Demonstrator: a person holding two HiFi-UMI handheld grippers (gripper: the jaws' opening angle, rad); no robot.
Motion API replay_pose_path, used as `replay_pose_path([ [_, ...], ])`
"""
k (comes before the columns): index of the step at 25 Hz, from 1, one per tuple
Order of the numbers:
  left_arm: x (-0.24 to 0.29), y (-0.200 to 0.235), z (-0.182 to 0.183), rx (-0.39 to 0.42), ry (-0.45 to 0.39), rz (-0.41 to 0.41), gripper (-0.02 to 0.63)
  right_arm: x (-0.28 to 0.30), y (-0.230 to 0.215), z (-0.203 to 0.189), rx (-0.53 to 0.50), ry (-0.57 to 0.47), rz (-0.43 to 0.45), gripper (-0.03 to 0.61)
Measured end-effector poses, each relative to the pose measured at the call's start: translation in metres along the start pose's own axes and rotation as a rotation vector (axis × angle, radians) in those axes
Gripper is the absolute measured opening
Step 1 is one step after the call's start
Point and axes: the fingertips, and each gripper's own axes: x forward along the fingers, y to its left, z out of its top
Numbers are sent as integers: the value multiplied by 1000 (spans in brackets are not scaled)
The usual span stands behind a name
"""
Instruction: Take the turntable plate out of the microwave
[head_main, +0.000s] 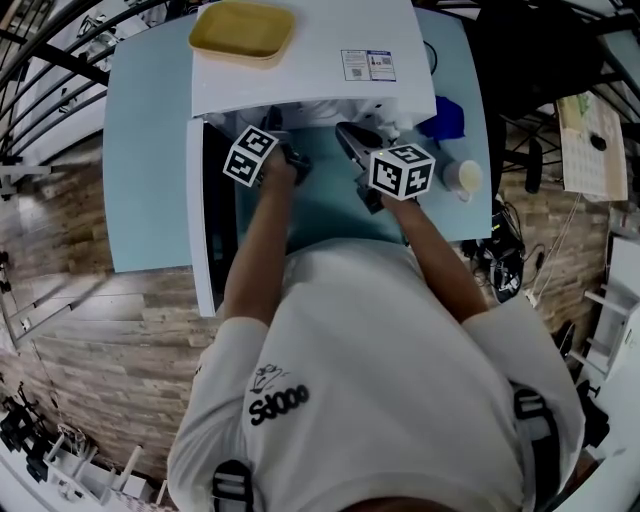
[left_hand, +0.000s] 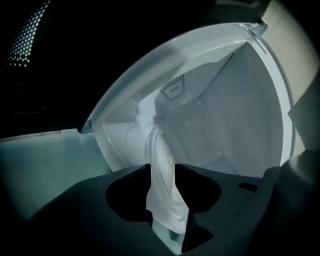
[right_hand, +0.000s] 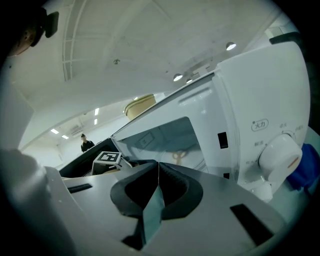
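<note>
Plate (left_hand: 159, 150) — clamped by the left claw (left_hand: 162, 169) inside the microwave (left_hand: 240, 110) — is best drawn out level; right claw (right_hand: 158, 165) closed, empty.

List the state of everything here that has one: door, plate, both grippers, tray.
Microwave door: open, at the person's left.
Plate: gripped at its rim, not yet clear of the microwave.
Left gripper: shut on the plate's rim.
Right gripper: shut, holding nothing.
Tray: on top of the microwave, empty.
</note>
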Motion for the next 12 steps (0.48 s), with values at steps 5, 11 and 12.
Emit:
replay_pose_path([
  [5, 4, -5, -9, -36, 30, -82, 146, -1, -2, -5, 19, 3, -3, 6],
  [11, 8, -7, -13, -92, -9, -73, 109, -9, -7, -7, 35, -3, -21, 6],
  [12, 8, -8, -13, -100, -14, -76, 109, -11, -8, -7, 35, -2, -23, 7],
])
